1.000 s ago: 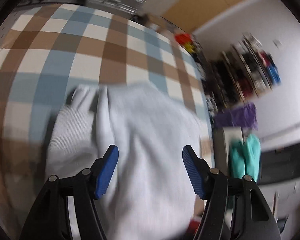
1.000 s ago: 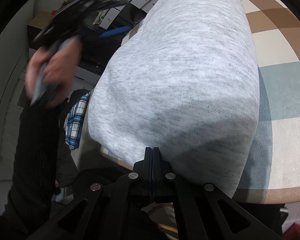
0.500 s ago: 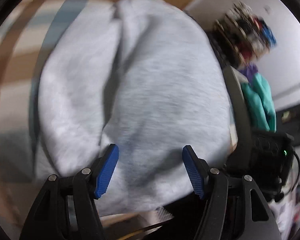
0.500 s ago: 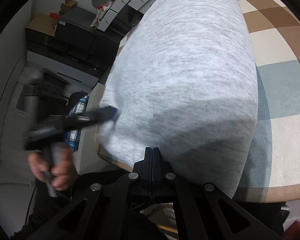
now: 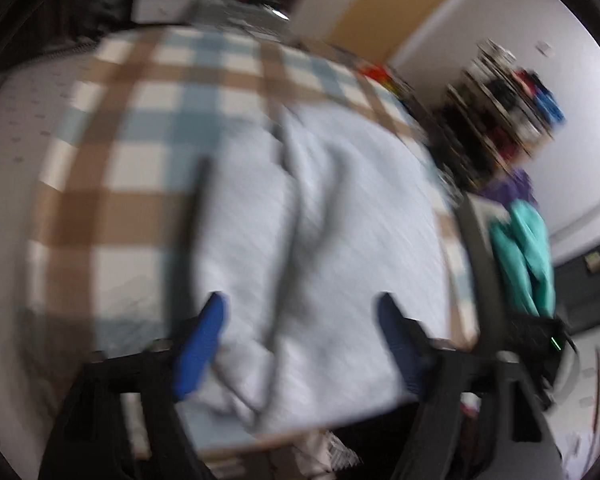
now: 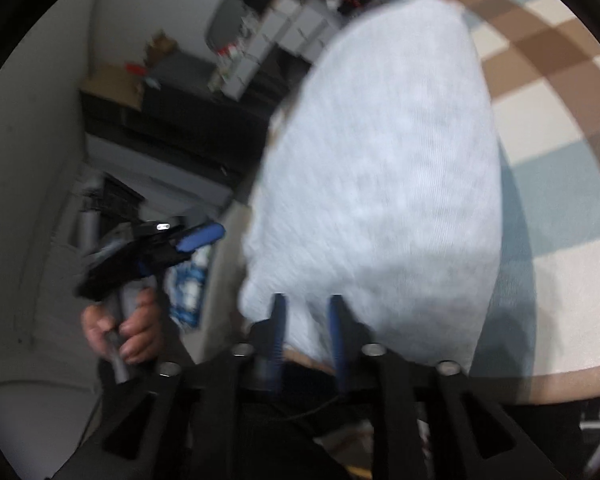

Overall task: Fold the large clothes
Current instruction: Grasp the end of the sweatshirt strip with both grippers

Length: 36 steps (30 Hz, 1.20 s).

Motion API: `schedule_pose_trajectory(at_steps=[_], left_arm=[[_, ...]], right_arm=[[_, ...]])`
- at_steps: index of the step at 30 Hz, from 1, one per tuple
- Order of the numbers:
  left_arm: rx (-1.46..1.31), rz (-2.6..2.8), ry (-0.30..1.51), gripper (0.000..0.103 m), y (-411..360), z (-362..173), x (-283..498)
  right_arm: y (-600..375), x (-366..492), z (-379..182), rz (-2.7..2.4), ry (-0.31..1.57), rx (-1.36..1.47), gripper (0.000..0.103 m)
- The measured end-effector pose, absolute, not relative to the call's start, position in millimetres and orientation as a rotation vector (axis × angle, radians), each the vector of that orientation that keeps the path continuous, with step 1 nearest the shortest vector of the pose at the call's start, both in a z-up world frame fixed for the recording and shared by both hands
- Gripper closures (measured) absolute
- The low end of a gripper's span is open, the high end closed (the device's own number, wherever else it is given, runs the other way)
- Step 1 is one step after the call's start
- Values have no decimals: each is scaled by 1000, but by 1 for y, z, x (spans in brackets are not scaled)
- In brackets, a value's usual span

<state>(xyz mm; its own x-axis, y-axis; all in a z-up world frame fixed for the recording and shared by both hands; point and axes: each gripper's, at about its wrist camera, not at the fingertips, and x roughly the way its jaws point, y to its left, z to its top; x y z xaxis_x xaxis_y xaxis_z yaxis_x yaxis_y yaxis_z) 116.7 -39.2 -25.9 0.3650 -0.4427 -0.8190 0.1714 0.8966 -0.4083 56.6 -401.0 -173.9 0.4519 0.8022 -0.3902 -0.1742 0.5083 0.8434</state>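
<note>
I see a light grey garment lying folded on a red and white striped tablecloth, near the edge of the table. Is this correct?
Not quite. The tablecloth is not red and white striped: it is checked in brown, pale blue and white, as both wrist views show. The rest holds: the light grey garment lies folded on it, near the table's edge.

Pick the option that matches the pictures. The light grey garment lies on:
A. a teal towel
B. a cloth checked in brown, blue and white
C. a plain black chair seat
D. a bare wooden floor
B: the light grey garment lies folded on the checked cloth, whose brown, blue and white squares also show beside it in the right wrist view.
</note>
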Motion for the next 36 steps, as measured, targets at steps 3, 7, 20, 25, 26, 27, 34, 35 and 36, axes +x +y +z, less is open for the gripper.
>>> schedule_pose_trajectory(at_steps=[3,7,20,25,26,27,34,35,36], left_arm=[[-241,-335,1180,11,-29,-50,155],[-446,-519,1357,12,-24,-87,178],[-417,-560,1467,1,-68,-105,204],[-239,-518,1494,2,-86,-101,191],[-206,-519,1496,2,-90,-101,189],[-181,-522,1492,2,-93,-100,186],[-184,-539,1449,16,-85,-95,156],[-189,-545,1442,16,-84,-95,149],[-193,-556,1439,16,-83,-95,142]], right_arm=[[-424,46,-166,621,789,874,60],[-434,42,-163,507,742,844,35],[-426,57,-173,472,833,825,34],[-433,63,-182,406,864,829,34],[-433,63,-184,393,884,824,34],[-432,66,-188,391,907,828,34],[-428,72,-198,414,981,815,41],[-427,73,-196,415,987,787,41],[-426,74,-192,426,999,726,43]])
